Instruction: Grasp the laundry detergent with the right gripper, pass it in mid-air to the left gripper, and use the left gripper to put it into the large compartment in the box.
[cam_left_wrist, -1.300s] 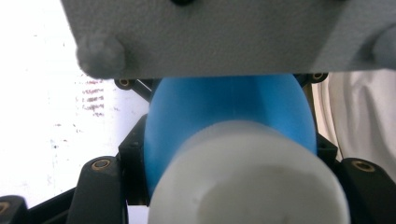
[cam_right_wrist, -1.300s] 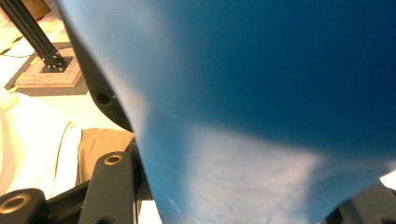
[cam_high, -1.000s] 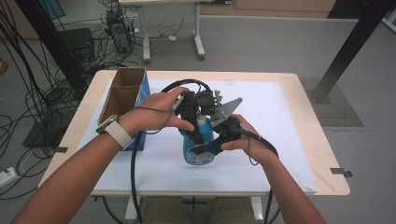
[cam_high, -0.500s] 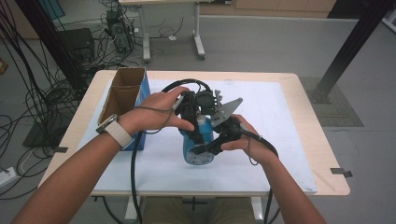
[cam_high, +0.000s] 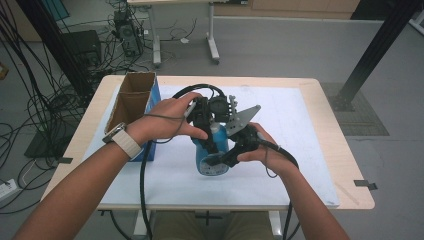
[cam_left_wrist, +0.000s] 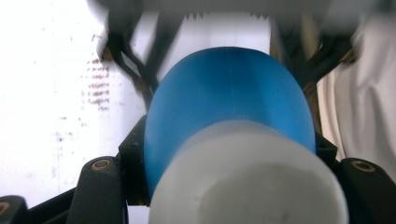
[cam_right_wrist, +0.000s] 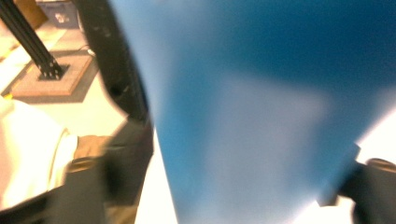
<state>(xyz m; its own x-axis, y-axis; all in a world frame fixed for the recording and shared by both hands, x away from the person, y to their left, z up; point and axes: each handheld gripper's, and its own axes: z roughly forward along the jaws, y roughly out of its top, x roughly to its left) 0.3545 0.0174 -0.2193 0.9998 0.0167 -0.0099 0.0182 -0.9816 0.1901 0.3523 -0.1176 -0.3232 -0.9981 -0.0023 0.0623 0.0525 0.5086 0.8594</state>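
Observation:
A blue bottle (cam_high: 212, 161) with a white cap (cam_left_wrist: 247, 179) stands on the white mat at the table's middle, tilted a little. My left gripper (cam_high: 212, 136) comes down on it from above and is shut on its blue body (cam_left_wrist: 229, 93), just under the cap. My right gripper (cam_high: 226, 158) reaches in from the right at the bottle's lower part. Its jaws have just been opening, and the blue bottle (cam_right_wrist: 261, 116) stands blurred between them; they look loosened from it. A person's hand holds each gripper.
An open cardboard box (cam_high: 131, 102) with a blue side stands at the table's left edge. The white mat (cam_high: 300, 150) spreads out to the right of the hands. Black cables trail off the front edge, and cables and equipment crowd the floor at the left.

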